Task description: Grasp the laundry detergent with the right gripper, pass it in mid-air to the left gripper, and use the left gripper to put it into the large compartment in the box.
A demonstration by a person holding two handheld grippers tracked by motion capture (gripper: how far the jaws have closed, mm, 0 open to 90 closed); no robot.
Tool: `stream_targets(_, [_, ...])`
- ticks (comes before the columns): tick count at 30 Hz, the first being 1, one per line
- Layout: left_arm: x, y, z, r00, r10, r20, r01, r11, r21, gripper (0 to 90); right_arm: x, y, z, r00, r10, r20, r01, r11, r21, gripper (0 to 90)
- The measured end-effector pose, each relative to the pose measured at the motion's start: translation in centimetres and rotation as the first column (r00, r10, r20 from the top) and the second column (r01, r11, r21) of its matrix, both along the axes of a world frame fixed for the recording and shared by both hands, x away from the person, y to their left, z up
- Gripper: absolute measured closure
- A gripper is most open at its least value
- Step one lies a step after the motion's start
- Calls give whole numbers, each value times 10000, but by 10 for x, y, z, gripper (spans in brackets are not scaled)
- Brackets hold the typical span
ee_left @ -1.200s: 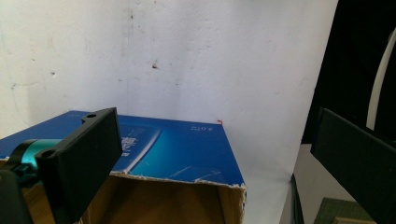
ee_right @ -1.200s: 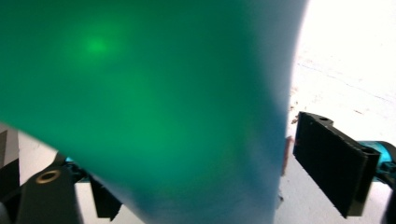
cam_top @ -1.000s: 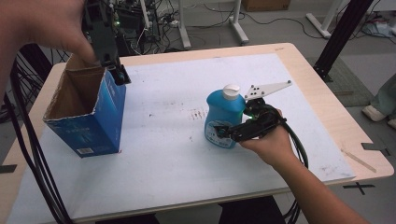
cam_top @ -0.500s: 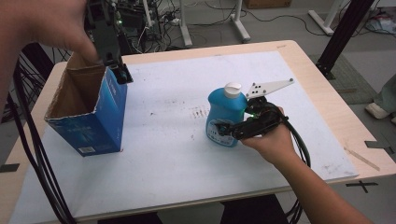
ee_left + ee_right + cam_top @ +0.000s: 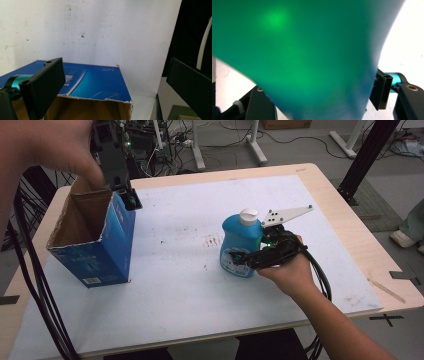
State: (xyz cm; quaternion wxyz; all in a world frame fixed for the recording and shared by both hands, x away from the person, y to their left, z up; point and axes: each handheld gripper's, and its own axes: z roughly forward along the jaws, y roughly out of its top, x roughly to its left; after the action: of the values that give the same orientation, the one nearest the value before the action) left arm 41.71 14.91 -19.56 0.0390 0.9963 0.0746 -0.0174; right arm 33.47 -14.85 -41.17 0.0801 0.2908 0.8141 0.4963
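The blue bottle (image 5: 240, 247) is pinched between the just-closing jaws of the right hand-held gripper (image 5: 239, 261); lifting remains. The left hand-held gripper (image 5: 131, 200), jaws spread, is held over the open box (image 5: 95, 245).

The open box (image 5: 92, 245) stands on the table (image 5: 165, 285) at nine o'clock. The bottle (image 5: 241, 245) stands at three o'clock, well apart, with the right gripper (image 5: 239, 261) around it.
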Motion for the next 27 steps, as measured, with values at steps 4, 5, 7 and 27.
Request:
stream_targets(4, [0, 0, 0, 10000, -16, 11, 16, 10000, -19, 18, -2, 1, 0, 9998, 37, 192, -37, 10000, -23, 397])
stream_targets(5, [0, 0, 0, 10000, -55, 30, 55, 10000, -22, 18, -3, 2, 1, 9989, 1, 467, 6, 9999, -158, 420])
stream_targets(7, [0, 0, 0, 10000, -50, 47, 50, 10000, -38, 18, -4, 2, 2, 9983, -30, 586, 43, 9998, -218, 433])
stream_targets(27, [-8, 0, 3, 9999, -119, 67, 119, 9999, -77, 18, -2, 11, 26, 9911, 641, 1170, -520, 9933, -1036, 474])
